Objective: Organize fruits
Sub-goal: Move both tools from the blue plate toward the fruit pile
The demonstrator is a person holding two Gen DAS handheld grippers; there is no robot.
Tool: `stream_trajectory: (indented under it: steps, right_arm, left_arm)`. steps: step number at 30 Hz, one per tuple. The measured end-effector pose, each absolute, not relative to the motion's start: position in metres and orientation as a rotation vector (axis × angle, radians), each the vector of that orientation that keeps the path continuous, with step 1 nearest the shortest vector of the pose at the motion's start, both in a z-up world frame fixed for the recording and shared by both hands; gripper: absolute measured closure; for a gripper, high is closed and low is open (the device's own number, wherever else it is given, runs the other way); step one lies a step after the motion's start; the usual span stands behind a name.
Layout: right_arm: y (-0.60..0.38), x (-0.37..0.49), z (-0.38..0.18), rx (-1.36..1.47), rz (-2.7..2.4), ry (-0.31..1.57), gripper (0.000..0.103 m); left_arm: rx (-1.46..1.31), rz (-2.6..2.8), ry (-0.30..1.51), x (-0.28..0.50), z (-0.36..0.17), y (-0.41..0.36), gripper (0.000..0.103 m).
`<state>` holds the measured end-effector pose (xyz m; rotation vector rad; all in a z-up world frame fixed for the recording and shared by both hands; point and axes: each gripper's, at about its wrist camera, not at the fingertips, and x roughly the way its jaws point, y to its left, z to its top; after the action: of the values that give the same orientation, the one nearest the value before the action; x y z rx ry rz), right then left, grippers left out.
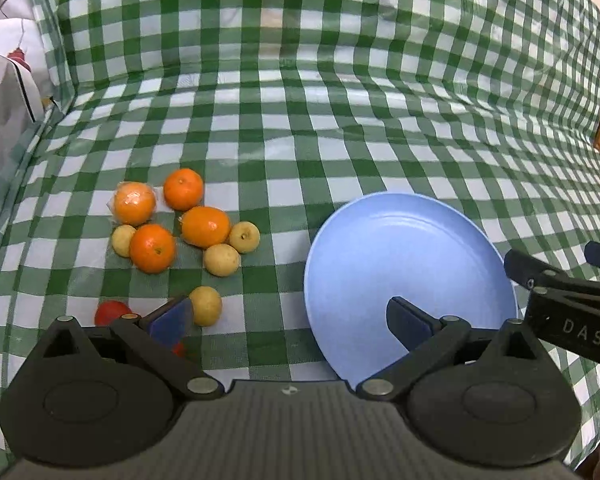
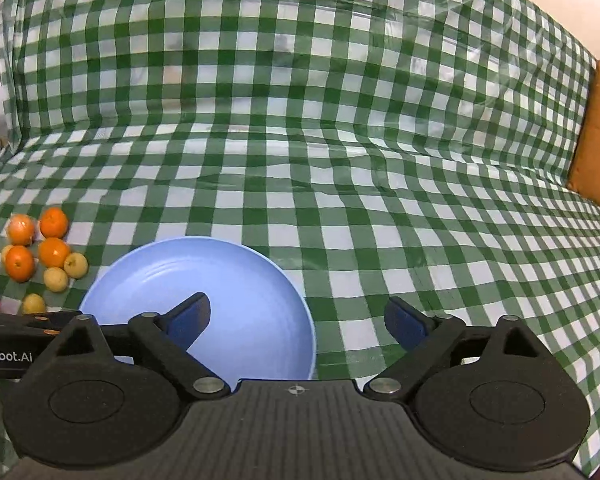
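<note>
Both wrist views look down, sharing the blue plate (image 1: 380, 240).

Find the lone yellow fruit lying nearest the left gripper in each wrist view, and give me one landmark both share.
Left wrist: lone yellow fruit, lower left, just right of the left finger.
Right wrist: far left edge, below the fruit cluster.
Shared landmark: blue plate.

The plate (image 1: 380, 240) lies on the cloth-covered counter (image 1: 300, 140), with the cluster of fruits (image 1: 180, 224) just to its left. One small fruit (image 1: 206, 306) sits apart, nearer the counter's front edge.
</note>
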<state>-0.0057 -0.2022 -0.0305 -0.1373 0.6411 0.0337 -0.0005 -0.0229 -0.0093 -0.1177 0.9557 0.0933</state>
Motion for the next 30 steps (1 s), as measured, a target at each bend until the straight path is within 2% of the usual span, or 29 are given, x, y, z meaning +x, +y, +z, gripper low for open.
stream_trajectory:
  steps: [10, 30]
  right_arm:
    - [-0.204, 0.002, -0.019, -0.044, 0.025, 0.667, 0.005]
    - [-0.204, 0.005, -0.025, -0.043, 0.042, 0.684, 0.008]
  left_arm:
    - [-0.118, 0.093, 1.015, 0.007, -0.016, -0.029, 0.0]
    - [-0.122, 0.064, 1.03, 0.004, -0.013, -0.036, 0.0]
